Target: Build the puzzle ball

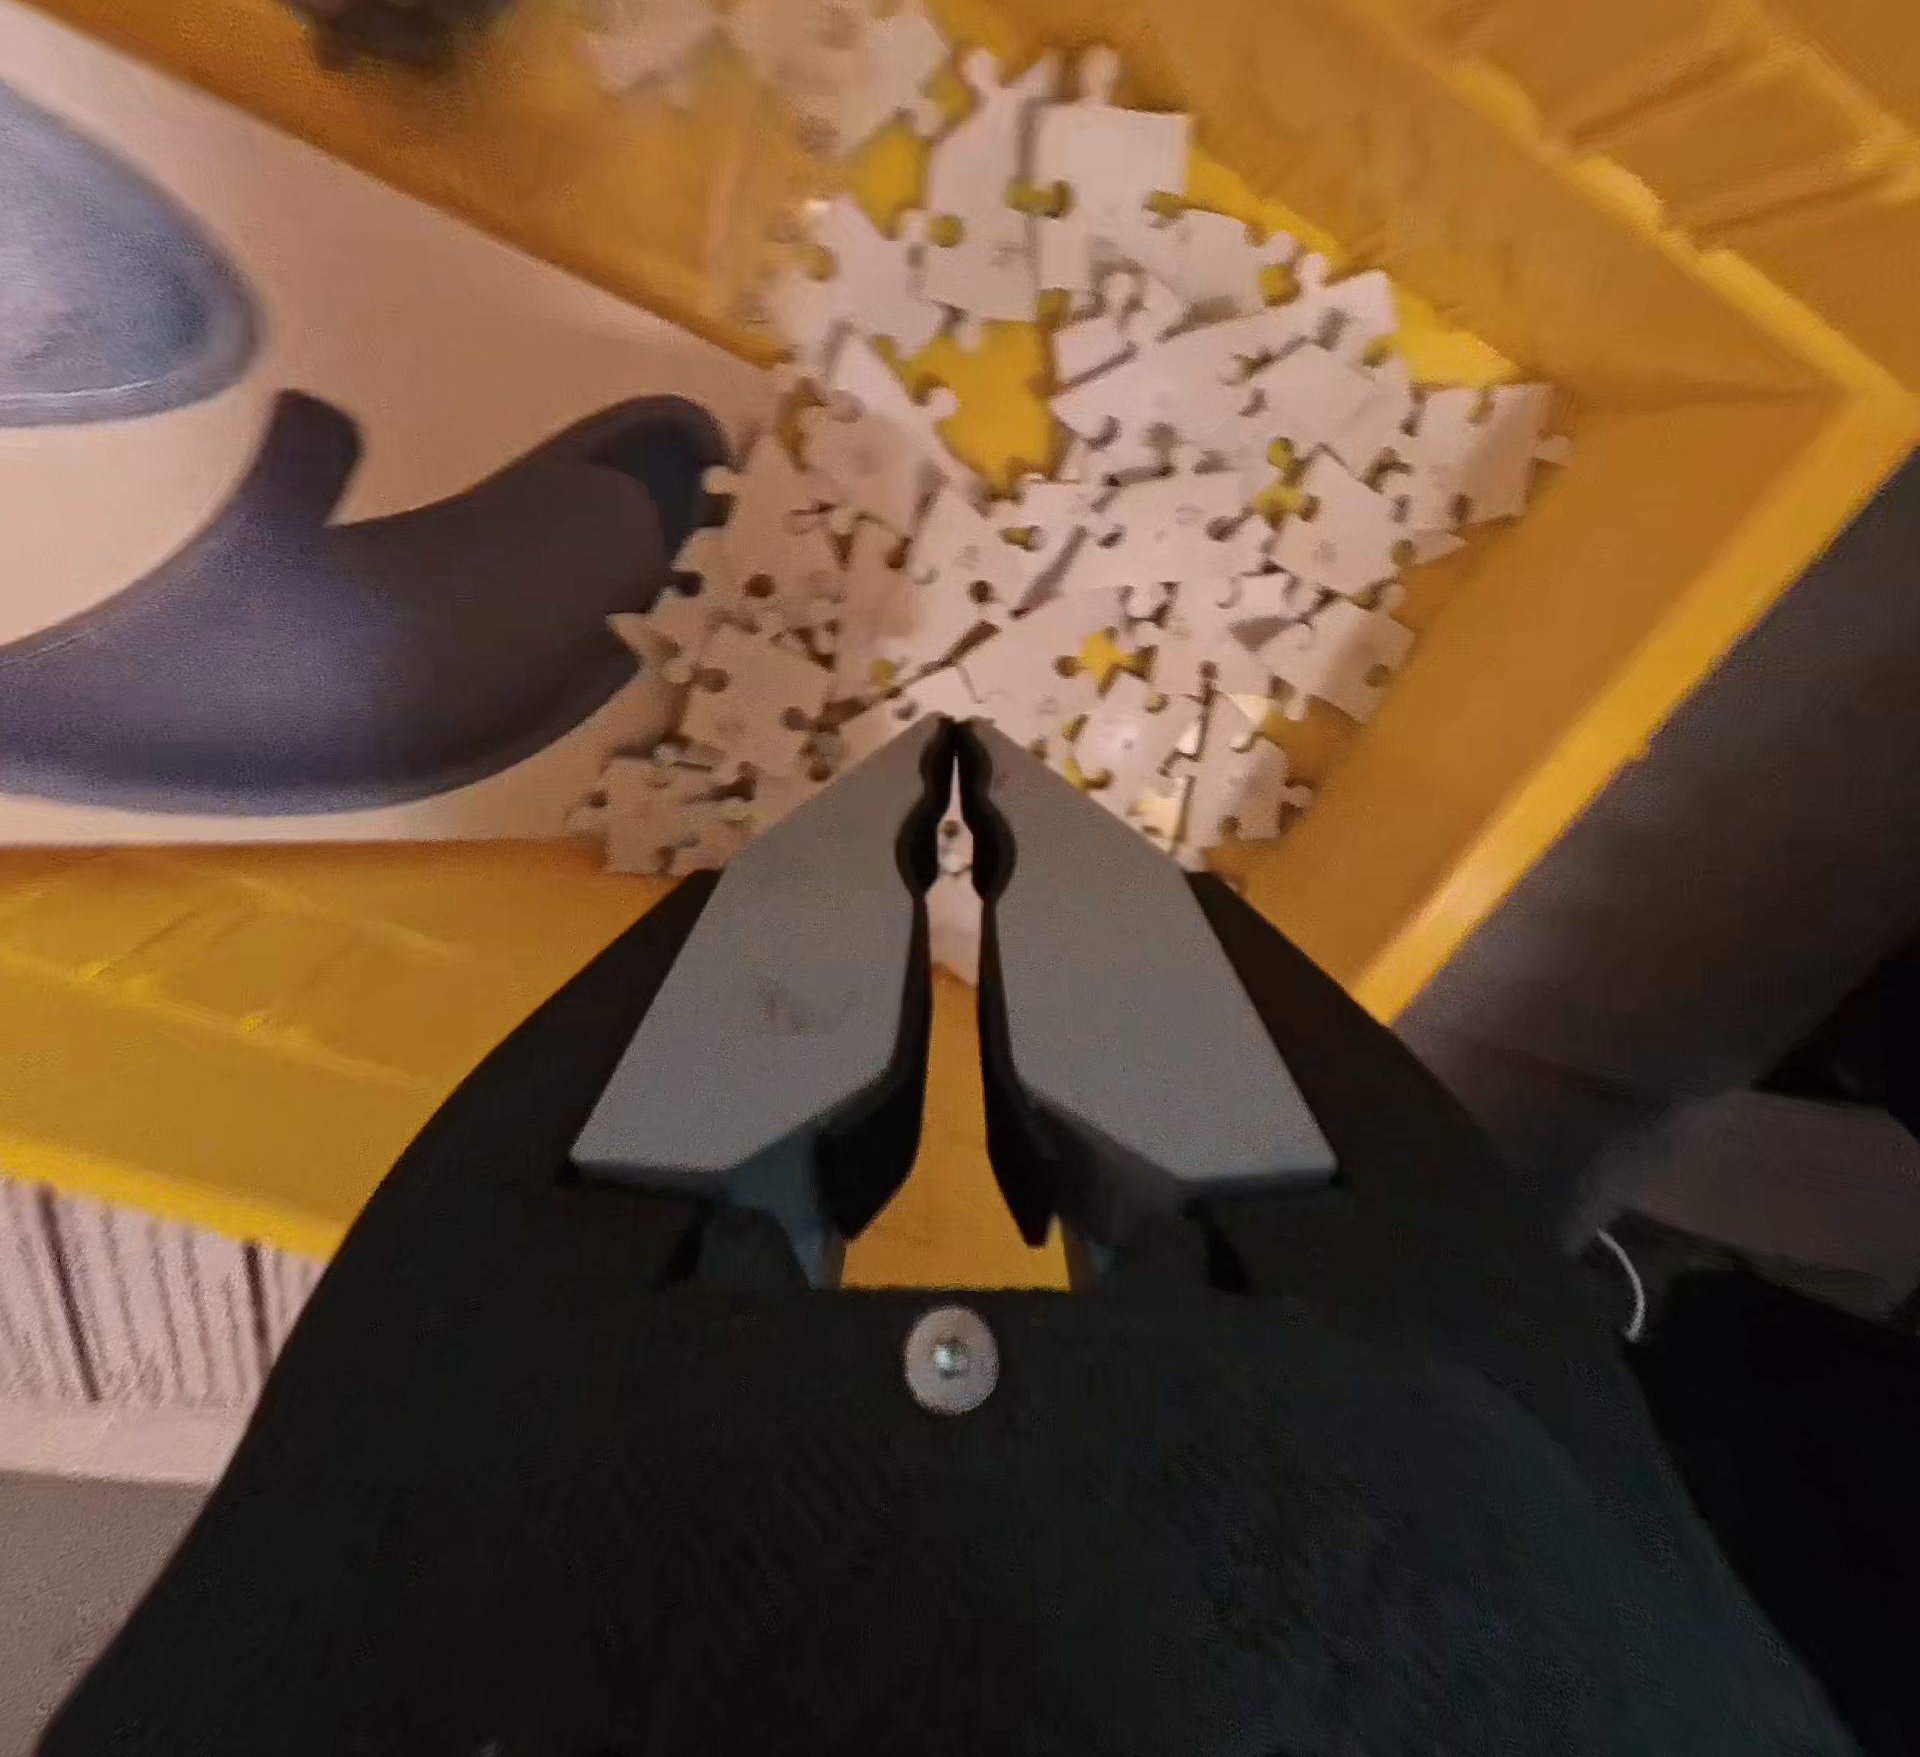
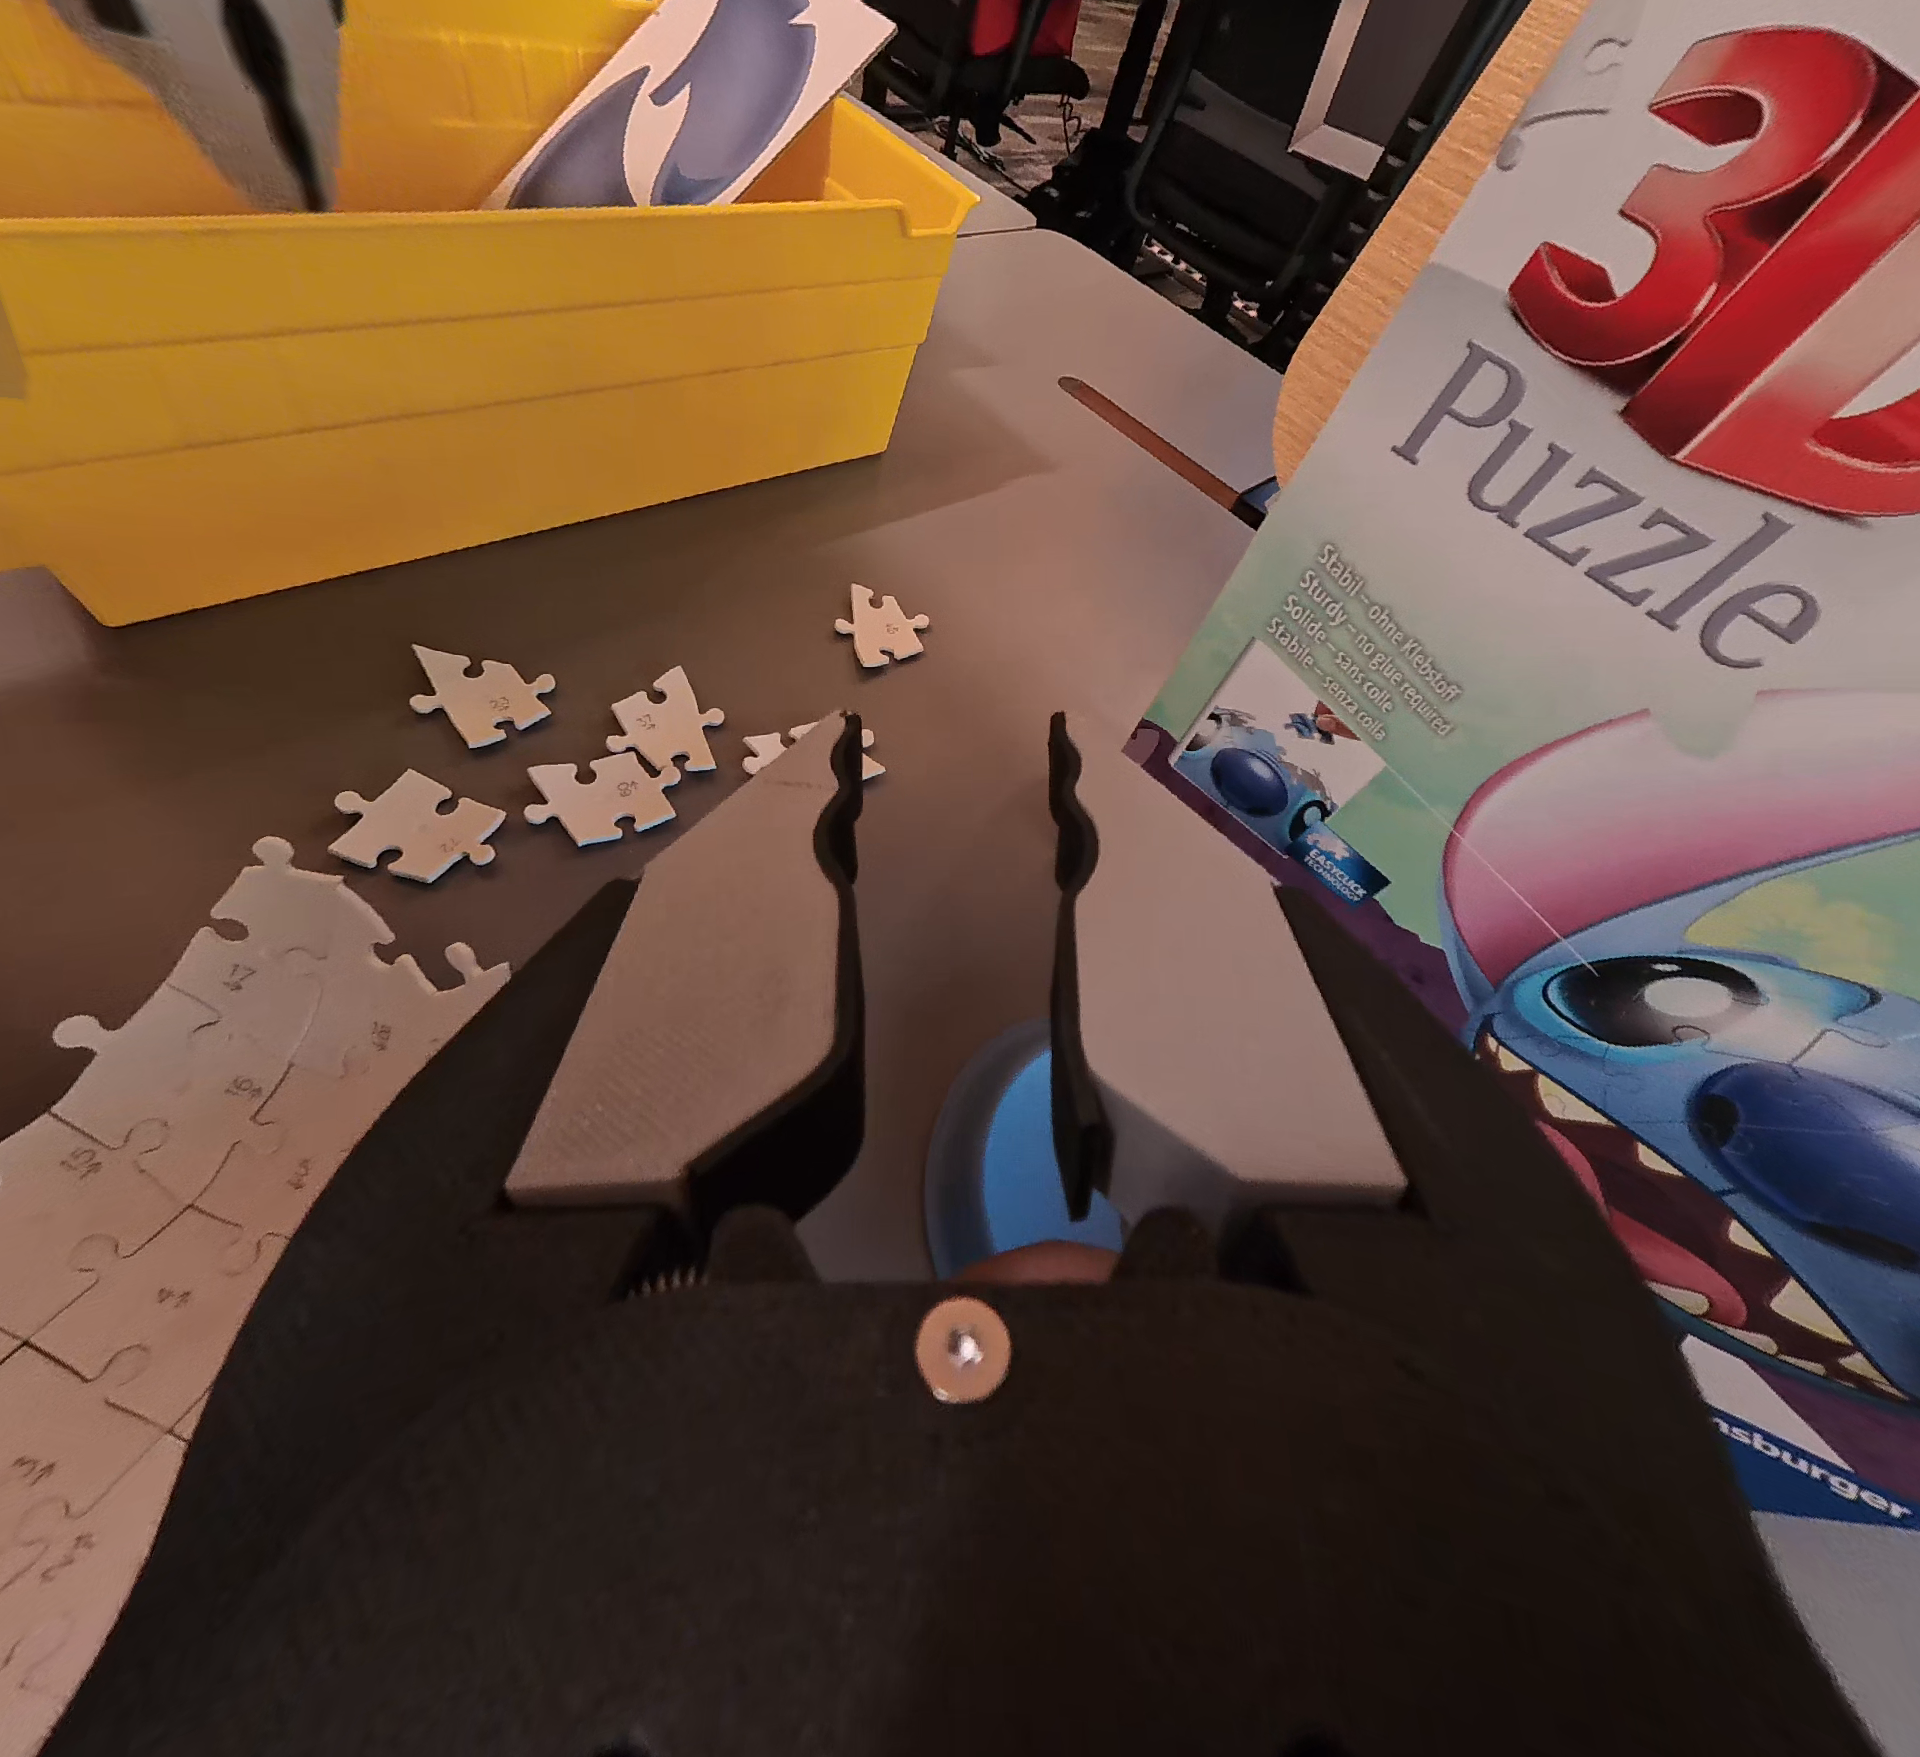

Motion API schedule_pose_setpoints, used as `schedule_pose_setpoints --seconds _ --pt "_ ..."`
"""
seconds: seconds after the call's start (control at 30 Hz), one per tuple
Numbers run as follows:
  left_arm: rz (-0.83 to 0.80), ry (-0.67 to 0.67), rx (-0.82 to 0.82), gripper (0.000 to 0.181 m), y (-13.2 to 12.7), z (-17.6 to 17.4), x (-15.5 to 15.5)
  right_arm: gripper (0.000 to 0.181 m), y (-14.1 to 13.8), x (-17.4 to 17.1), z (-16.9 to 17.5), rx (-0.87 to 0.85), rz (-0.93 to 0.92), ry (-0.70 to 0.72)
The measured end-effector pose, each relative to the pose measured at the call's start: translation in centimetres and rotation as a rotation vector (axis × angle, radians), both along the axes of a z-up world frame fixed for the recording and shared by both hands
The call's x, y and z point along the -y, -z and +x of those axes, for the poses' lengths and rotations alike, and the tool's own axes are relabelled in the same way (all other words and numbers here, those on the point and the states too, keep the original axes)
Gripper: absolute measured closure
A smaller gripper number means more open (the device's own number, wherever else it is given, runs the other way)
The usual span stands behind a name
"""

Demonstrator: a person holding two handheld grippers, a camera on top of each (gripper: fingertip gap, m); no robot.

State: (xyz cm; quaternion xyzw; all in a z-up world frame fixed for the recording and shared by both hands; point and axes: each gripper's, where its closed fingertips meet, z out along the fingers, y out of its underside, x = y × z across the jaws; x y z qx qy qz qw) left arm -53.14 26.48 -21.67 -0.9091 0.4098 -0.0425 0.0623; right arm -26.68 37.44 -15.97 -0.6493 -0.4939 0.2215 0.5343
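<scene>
Left hand-held gripper (image 1: 951,731) pressed together over the bin's puzzle pile; right hand-held gripper (image 2: 951,731) spread above the surface (image 2: 987,564).

A white piece seems to be pinched between the left fingers, though little of it is seen. The loose pieces (image 1: 1143,502) are heaped overlapping in the yellow bin (image 1: 1558,336), so a neighbour could be dragged up by interlocked tabs, or a thin grip could be lost. On the surface, the assembled section (image 2: 156,1136) and scattered pieces (image 2: 603,793) could be nudged by the right fingers.

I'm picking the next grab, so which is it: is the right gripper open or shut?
Open. The right gripper shows bare table between its spread fingertips, holding nothing.
</scene>
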Motion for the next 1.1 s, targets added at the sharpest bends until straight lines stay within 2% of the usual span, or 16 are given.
schedule_pose_setpoints --seconds 0.07,0.17,0.27,0.37,0.5,0.7,0.87,1.03,1.1 --pt "-0.076 0.092 0.003 0.181 0.9 0.9 1.8 0.149 0.1 0.0 0.0 0.003 0.001 0.001" --pt "-0.150 0.138 -0.055 0.181 2.3 1.1 3.1 0.149 0.0 0.0 0.1 0.001 0.004 0.003" --pt "-0.107 0.086 -0.069 0.181 2.8 1.1 1.3 0.149 -0.2 0.0 0.1 -0.005 0.008 0.003" --pt "0.002 -0.007 -0.140 0.181 2.5 -1.2 -1.5 0.149 -0.3 0.1 0.0 -0.003 0.009 -0.001" --pt "0.087 -0.073 -0.096 0.181 1.1 -1.8 -3.4 0.149 -0.1 0.1 0.0 0.005 0.009 -0.002" --pt "0.092 -0.056 -0.142 0.181 0.6 -2.8 -2.7 0.149 0.0 0.1 0.0 0.005 0.005 -0.002" --pt "0.110 -0.088 -0.157 0.181 0.5 -3.3 -3.3 0.149 0.0 0.1 0.0 0.004 0.005 -0.001" --pt "0.051 -0.072 -0.246 0.181 2.3 -3.6 -2.7 0.149 0.2 0.0 -0.1 0.011 0.002 -0.001" --pt "0.038 -0.043 -0.232 0.181 2.5 -2.8 -2.3 0.149 0.2 -0.1 0.0 0.012 0.005 0.005"
